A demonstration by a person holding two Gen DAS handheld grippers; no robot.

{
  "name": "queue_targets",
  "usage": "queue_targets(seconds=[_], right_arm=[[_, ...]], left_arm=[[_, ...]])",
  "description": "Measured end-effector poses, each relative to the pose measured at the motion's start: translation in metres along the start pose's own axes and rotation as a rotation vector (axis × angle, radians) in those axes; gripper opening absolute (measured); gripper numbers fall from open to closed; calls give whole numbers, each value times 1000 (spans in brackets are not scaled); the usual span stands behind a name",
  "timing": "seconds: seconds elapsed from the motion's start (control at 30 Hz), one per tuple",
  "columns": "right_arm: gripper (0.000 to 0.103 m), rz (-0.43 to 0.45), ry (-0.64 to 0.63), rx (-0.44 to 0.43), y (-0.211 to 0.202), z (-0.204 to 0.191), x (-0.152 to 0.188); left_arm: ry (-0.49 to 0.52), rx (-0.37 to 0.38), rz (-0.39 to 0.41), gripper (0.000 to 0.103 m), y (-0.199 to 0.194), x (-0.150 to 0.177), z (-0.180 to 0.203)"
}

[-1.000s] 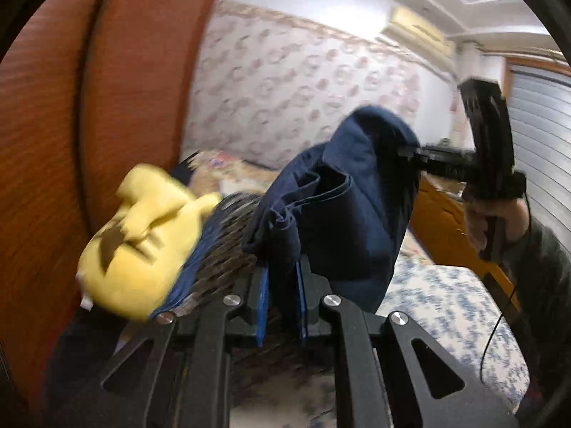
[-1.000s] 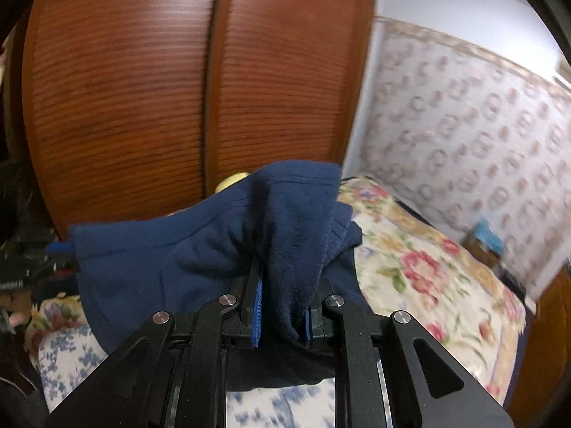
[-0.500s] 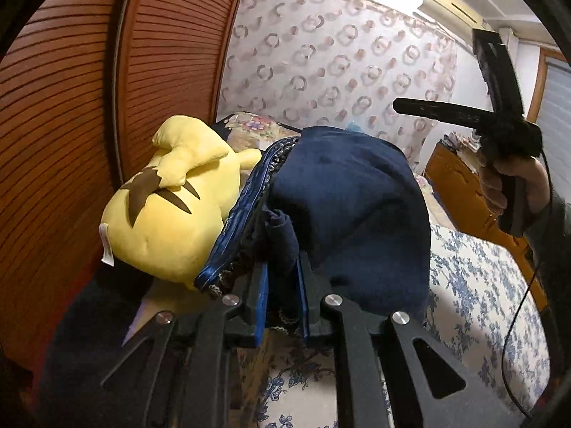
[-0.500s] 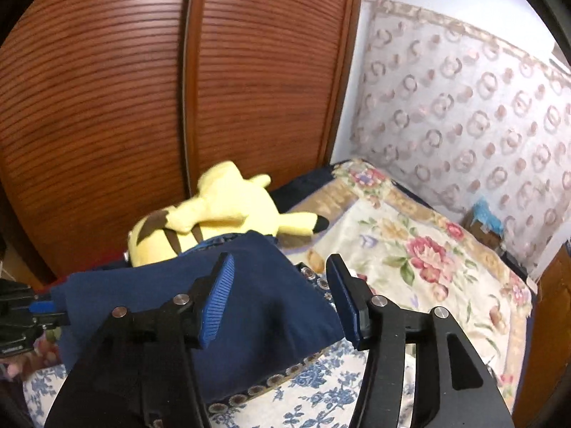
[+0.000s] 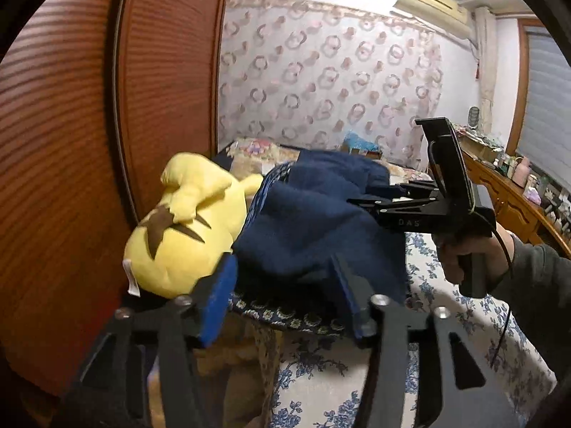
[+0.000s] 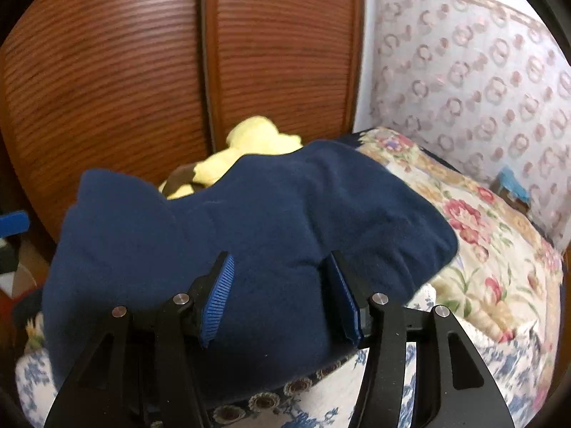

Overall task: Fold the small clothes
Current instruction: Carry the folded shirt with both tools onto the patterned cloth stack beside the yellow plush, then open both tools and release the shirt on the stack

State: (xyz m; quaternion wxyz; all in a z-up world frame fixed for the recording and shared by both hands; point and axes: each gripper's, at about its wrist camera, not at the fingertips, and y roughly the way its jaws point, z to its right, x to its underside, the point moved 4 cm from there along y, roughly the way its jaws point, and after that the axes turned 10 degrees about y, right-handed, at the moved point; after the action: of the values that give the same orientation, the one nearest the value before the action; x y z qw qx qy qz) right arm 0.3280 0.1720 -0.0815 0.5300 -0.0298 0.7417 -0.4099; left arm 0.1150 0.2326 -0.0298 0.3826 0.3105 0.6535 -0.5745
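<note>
A navy fleece garment (image 5: 314, 228) lies bunched on a dark patterned cushion (image 5: 285, 315) on the bed, next to a yellow plush toy (image 5: 185, 228). My left gripper (image 5: 282, 267) is opening: its blue pads stand wide on either side of the garment's near edge and do not press it. In the right wrist view the same garment (image 6: 267, 221) fills the middle, with my right gripper (image 6: 278, 260) open just above its near fold. From the left wrist view, the right gripper (image 5: 371, 196) reaches to the garment's far side, held by a hand.
Brown slatted wardrobe doors (image 5: 71, 142) stand close behind the plush toy (image 6: 249, 142). A rose-patterned quilt (image 6: 481, 249) covers the far bed and a blue-flowered sheet (image 5: 446, 321) the near part. A wooden dresser (image 5: 517, 207) with small items runs along the right.
Both grippers held the garment up a second ago. The right let go first and sank to it. The left jaws have now spread, and the garment rests on the cushion.
</note>
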Motion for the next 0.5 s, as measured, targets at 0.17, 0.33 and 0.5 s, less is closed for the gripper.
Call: queue_targets(seconds=[0.17,0.33,0.5], right_arm=[[55,66,32,27,-53,-4,5],[61,116,49,72,-112,-4,26],[80,157,99,133,-169,5,54]], left_arm=[[49,10,33,58,-12,-10,20],[95,27,55,58,-19,-16,48],[119,75,61,58,-24,-19,79]])
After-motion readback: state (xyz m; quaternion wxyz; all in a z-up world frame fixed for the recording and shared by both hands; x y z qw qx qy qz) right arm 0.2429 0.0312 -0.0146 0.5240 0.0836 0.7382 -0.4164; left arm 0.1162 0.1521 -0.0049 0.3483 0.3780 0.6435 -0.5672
